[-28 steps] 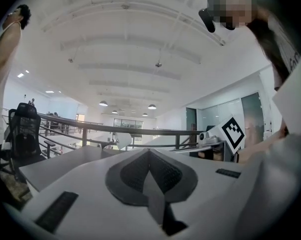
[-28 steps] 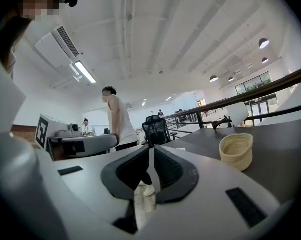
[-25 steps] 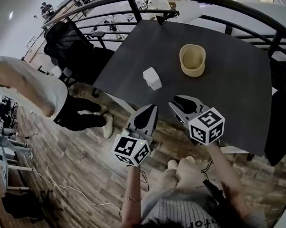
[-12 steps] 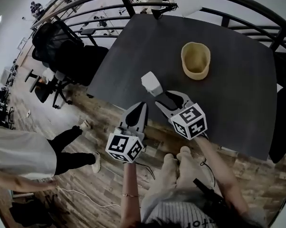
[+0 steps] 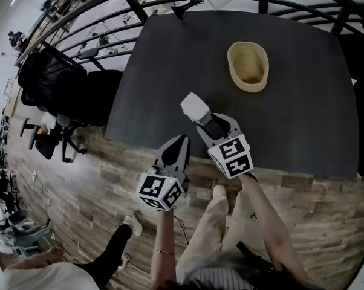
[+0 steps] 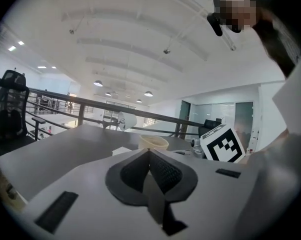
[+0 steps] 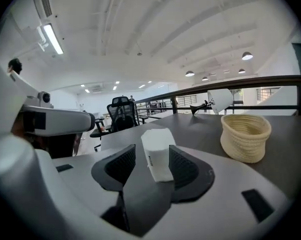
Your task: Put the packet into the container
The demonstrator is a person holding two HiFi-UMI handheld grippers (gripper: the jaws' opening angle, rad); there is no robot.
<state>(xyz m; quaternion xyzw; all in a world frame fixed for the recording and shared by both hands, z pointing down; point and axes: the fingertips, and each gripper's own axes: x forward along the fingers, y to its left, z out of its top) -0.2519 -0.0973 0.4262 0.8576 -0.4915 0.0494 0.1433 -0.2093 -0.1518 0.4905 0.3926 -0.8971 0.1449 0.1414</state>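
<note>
Right gripper (image 7: 151, 150) just opening, packet (image 7: 158, 159) between jaws, container (image 7: 244, 136) apart

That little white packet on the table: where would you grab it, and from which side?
Probably across its two flat side faces, around mid-height, coming from the near table edge. The packet stands upright and narrow, so those faces suit flat pads. The right gripper is lined up that way: its jaws have just been opening, with the packet between them, not yet squeezed.
</note>
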